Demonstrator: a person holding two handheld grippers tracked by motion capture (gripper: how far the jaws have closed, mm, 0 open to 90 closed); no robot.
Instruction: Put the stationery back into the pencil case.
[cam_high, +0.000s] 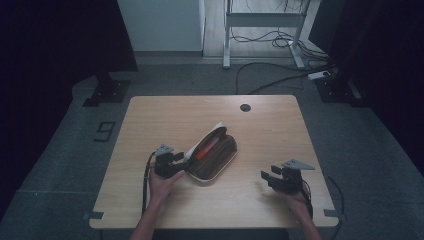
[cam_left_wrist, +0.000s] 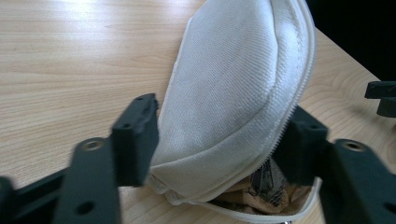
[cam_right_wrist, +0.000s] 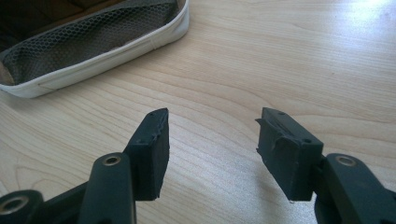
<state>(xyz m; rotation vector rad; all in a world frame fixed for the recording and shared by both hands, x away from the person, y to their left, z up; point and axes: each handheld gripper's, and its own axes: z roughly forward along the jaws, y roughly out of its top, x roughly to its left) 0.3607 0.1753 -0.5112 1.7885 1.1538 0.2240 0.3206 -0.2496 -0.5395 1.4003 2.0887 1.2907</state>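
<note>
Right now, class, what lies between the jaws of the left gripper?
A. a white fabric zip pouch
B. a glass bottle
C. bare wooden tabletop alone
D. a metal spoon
A: in the left gripper view, the flap of the white fabric zip pouch sits between the jaws of the left gripper.

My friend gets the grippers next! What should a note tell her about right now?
Left gripper: jaws stand on either side of the white fabric zip pouch's upper flap, not clearly pressing it.
Right gripper: open, nothing between the jaws, over bare light wooden table, apart from the pouch.
Pouch: lies mid-table, unzipped, brown lining and an orange-red item showing inside.
Done: pouch is open.
Left, probably: lower the flap and zip it shut.
</note>
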